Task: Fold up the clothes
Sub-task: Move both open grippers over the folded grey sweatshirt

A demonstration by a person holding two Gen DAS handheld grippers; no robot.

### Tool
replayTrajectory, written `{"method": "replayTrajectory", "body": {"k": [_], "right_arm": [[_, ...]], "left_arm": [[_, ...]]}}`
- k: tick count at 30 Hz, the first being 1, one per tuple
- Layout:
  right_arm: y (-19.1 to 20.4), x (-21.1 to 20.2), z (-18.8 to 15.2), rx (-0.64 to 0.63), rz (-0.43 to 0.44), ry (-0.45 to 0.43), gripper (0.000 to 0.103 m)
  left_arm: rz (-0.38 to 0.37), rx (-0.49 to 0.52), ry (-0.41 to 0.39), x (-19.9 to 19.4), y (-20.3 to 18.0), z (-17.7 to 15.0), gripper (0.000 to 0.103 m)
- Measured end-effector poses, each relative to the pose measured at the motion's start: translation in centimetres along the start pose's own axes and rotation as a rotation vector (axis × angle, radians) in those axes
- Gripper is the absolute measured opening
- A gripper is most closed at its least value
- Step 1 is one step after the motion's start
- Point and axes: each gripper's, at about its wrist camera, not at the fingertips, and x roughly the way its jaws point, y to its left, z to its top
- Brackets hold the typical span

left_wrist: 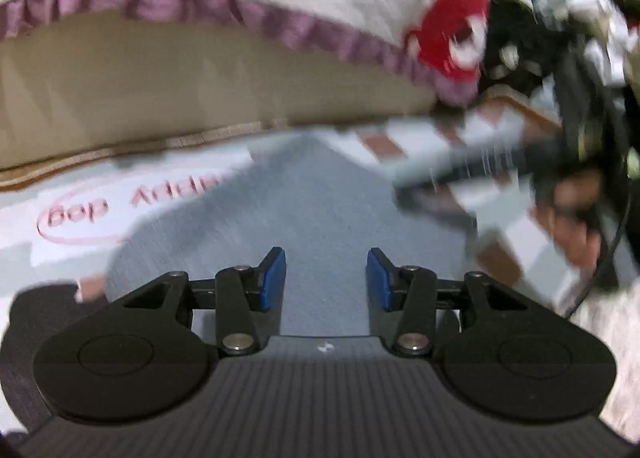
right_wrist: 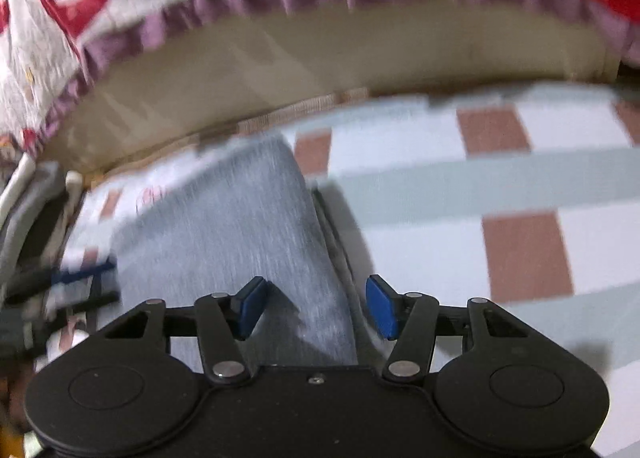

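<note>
Grey garment lies flat on the checked sheet, one corner reaching toward the tan edge at the sheet's far side, under a quilt with a purple frill. Both grippers hover over it with nothing gripped: left gripper part open above the cloth, right gripper part open astride its right edge.

We note each gripper, left gripper and right gripper, has black linkage arms, silver pivot pins and blue pads.
</note>
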Motion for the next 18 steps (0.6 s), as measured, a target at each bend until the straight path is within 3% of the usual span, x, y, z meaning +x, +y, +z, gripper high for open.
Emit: {"method": "replayTrajectory", "body": {"k": [2, 6, 9, 11, 18], "right_arm": [[2.1, -0.4, 0.2, -0.064, 0.045, -0.040, 0.061], [6.4, 1.0, -0.8, -0.251, 0.023, 0.029, 0.059], [8.0, 2.0, -2.8, -0.413, -0.113, 0.112, 0.060], [8.1, 1.2, -3.1, -0.432, -0.162, 0.118, 0.060], [5.9, 2.0, -2.8, -0.375, -0.114, 0.198, 0.062]], "left_arm": [[0.021, 0.024, -0.001, 0.4, -0.5, -1.2, 0.045], [-0.001, -0.168, -0.007, 1.0, 0.7, -1.7, 0.045], [0.014, -0.108, 0.016, 1.6, -0.2, -1.8, 0.044], [0.047, -0.032, 0.036, 1.6, -1.4, -1.7, 0.044], [-0.001, 0.101, 0.124, -0.6, -2.0, -1.9, 0.045]]}}
